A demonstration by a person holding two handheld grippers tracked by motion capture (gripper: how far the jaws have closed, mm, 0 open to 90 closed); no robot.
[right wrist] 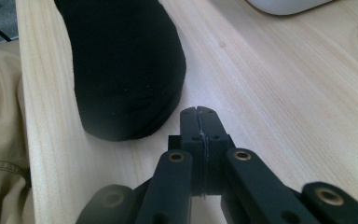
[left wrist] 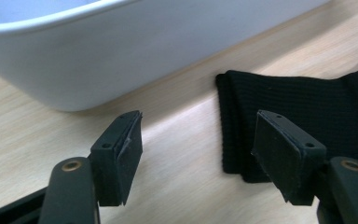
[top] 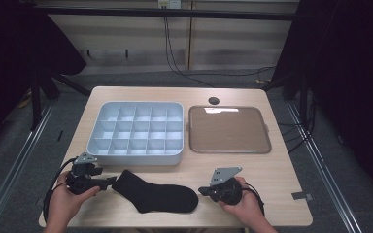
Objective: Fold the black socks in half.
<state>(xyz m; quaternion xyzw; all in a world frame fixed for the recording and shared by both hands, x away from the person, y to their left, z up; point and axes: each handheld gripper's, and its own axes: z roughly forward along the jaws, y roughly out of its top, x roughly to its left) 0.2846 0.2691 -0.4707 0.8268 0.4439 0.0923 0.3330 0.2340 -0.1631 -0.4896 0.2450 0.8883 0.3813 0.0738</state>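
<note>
Hovering my left gripper (left wrist: 198,149), jaws apart and empty, at the black sock's (top: 155,194) cuff, I kept the right gripper (right wrist: 199,122) shut on nothing beside the toe; the sock lay flat, still ungrasped.

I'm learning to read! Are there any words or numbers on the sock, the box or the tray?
No words, numbers or signs can be read on the black sock, the divided box or the brown tray.
</note>
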